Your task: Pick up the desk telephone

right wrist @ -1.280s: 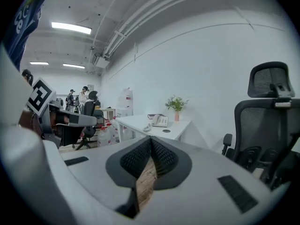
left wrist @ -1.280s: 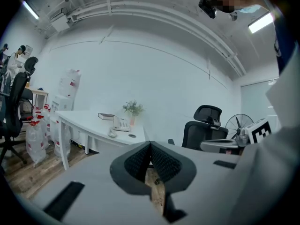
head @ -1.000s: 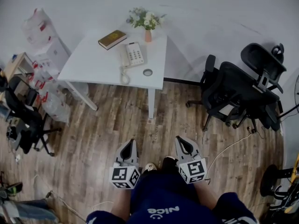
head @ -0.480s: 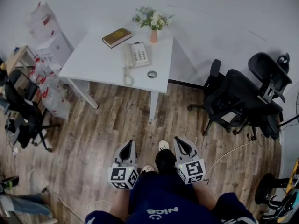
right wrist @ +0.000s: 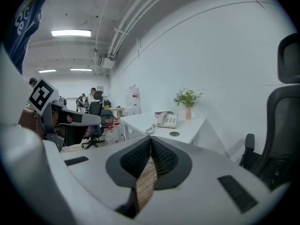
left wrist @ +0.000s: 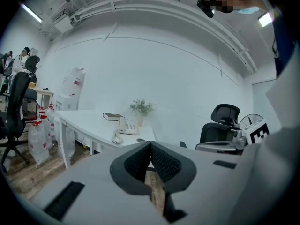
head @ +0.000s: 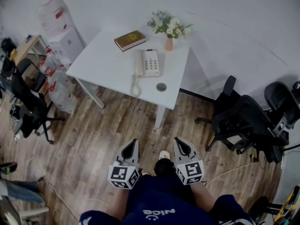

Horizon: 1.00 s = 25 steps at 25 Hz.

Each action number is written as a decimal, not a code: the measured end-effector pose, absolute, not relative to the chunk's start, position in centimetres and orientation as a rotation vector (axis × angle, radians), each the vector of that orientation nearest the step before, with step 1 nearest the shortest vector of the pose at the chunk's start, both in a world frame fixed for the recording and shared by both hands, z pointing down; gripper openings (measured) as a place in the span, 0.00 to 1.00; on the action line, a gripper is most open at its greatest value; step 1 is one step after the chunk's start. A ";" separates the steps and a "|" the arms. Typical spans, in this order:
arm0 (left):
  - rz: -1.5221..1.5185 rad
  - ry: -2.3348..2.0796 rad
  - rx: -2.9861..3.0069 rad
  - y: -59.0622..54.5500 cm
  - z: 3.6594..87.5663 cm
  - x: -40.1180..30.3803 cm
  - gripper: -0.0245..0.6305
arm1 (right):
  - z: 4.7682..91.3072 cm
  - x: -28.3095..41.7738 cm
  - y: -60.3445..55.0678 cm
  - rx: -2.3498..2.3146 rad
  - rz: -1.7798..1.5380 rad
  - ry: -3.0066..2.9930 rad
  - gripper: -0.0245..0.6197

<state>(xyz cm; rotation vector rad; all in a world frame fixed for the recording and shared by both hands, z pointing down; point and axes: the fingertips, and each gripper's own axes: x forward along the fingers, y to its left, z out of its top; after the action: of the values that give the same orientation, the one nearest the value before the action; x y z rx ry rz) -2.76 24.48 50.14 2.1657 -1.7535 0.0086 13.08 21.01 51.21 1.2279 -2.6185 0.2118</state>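
A white desk telephone [head: 147,63] with its handset on the left and a coiled cord lies on the white table [head: 101,62]. It also shows far off in the left gripper view as the telephone [left wrist: 125,127] and in the right gripper view as the telephone [right wrist: 166,120]. My left gripper [head: 133,142] and right gripper [head: 176,140] hang side by side over the wooden floor, well short of the table. Both are shut with nothing in them, the left gripper [left wrist: 150,145] and right gripper [right wrist: 151,139] showing pads pressed together.
On the table lie a brown book [head: 130,40], a vase of flowers [head: 169,32] and a small round dish [head: 161,86]. Black office chairs [head: 248,125] stand at the right, another chair [head: 28,104] and plastic bags [head: 58,90] at the left. A cable [head: 234,165] runs along the floor.
The table with the telephone has shifted rightward and nearer in the head view as I walk toward it. Both grippers stay shut and side by side.
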 end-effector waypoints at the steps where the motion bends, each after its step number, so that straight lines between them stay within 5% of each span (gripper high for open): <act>1: 0.007 -1.759 2.168 23.6 49.9 -2.7 0.06 | 51.0 12.9 20.0 1.219 0.210 -2.626 0.07; 25: -0.003 -1.798 2.102 9.9 50.0 1.5 0.06 | 51.3 14.7 5.8 1.040 0.216 -2.700 0.07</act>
<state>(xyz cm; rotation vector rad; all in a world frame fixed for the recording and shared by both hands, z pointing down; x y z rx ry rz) 1.55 9.91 49.95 2.1024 -1.7983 -0.0034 14.72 5.83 51.31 1.0405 -2.7005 0.2163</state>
